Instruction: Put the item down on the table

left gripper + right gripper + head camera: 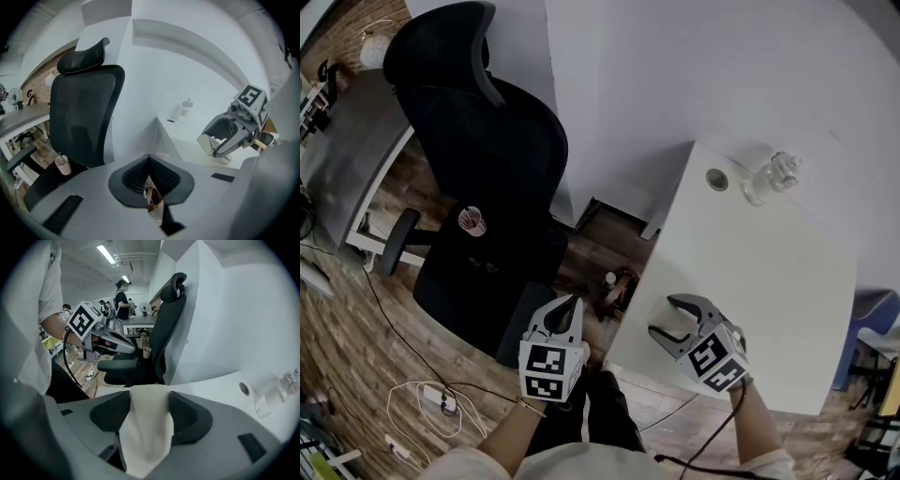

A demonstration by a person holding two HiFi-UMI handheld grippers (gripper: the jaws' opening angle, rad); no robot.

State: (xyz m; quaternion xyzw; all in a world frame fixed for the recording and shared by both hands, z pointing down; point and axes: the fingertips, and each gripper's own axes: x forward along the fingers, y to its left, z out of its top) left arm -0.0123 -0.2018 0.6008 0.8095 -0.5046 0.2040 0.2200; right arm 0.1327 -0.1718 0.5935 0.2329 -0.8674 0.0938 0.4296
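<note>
- A pale, cloth-like item [147, 427] is pinched between the two dark pads of the right gripper [667, 321]. Its folds are seen hanging out of the jaws on the near side.
- The item is held over the near part of the white table [769, 272]. It cannot be told whether it touches the tabletop.
- The left gripper [149, 163] is held beside the table's near corner, over the floor. Its jaws are pressed together and nothing is held between them.
- A clear bottle [773, 175] is seen at the far corner of the table, well apart from the item.
- A black office chair [487, 159] is placed left of the table, and a small cup [472, 221] stands on its seat.
</note>
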